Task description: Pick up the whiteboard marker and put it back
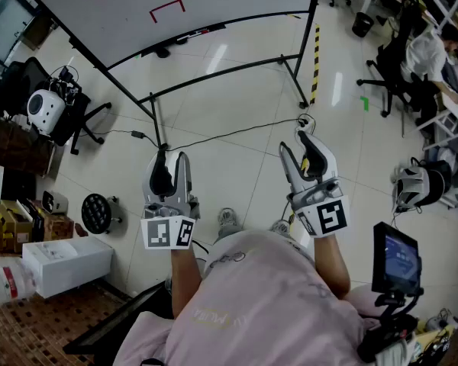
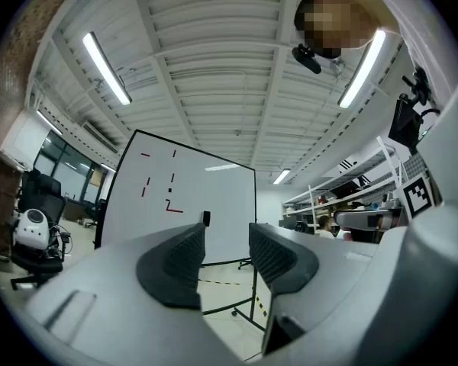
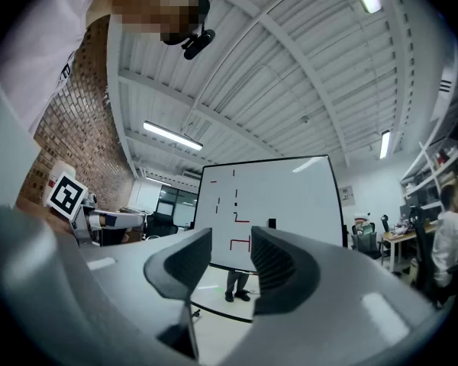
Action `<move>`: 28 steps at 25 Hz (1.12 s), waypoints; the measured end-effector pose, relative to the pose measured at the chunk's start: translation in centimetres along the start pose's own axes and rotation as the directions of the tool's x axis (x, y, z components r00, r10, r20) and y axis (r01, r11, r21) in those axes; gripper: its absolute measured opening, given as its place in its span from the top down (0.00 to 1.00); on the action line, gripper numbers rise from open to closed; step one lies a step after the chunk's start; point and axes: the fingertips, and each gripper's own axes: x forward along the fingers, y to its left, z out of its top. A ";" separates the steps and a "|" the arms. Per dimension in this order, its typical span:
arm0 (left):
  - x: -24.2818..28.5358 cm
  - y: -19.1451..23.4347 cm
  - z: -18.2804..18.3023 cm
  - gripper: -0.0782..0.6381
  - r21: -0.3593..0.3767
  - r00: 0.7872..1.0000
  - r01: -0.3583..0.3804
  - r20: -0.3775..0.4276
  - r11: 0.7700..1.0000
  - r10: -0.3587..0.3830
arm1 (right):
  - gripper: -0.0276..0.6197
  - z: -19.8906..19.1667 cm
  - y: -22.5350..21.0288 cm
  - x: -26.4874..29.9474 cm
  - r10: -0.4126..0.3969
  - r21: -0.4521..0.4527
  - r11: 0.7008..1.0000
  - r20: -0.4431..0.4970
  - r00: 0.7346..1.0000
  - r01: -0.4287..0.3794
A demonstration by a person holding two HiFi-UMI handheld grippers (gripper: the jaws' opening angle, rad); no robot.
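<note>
A whiteboard (image 1: 114, 6) with red marks stands ahead of me on a black wheeled frame. On its bottom ledge lies a thin dark and red stick (image 1: 196, 33) that looks like the marker. Both grippers are held at waist height, well short of the board, pointing toward it. My left gripper (image 1: 168, 156) is shut, with only a narrow slit between its empty jaws, and the board (image 2: 183, 204) shows beyond it (image 2: 227, 239). My right gripper (image 1: 299, 139) is shut and empty too, with the board (image 3: 282, 197) beyond it (image 3: 231, 242).
A cable (image 1: 237, 132) runs over the tiled floor between me and the board's feet (image 1: 301, 90). An office chair with a white device (image 1: 46, 109) and boxes (image 1: 65, 261) stand at the left. At the right are a small monitor (image 1: 397, 261) and a seated person (image 1: 427, 52).
</note>
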 end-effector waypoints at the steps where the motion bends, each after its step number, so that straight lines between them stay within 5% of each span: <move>1: 0.1 -0.2 0.0 0.66 0.015 1.000 0.018 -0.004 1.000 -0.018 | 0.72 0.1 0.6 0.5 0.006 -0.014 1.000 -0.002 1.000 -0.006; 15: 2.6 0.9 -0.6 0.66 -0.016 0.991 0.131 -0.027 0.991 -0.131 | 0.72 -1.1 4.9 5.3 0.026 -0.027 0.999 -0.036 0.999 -0.027; 20: 3.4 3.4 -1.2 0.66 -0.001 0.995 0.087 -0.053 0.996 -0.087 | 0.72 -1.7 5.6 8.1 0.040 -0.029 0.999 -0.033 0.999 -0.041; 24: 3.5 7.9 -2.0 0.70 -0.043 0.995 -0.048 -0.085 0.998 0.044 | 0.72 -2.4 7.3 11.4 0.058 -0.022 0.998 -0.038 0.998 -0.059; 28: 5.8 8.8 -1.5 0.70 -0.016 0.998 -0.002 -0.068 1.000 0.001 | 0.72 -2.7 8.3 15.3 0.074 0.012 0.997 -0.022 0.997 -0.073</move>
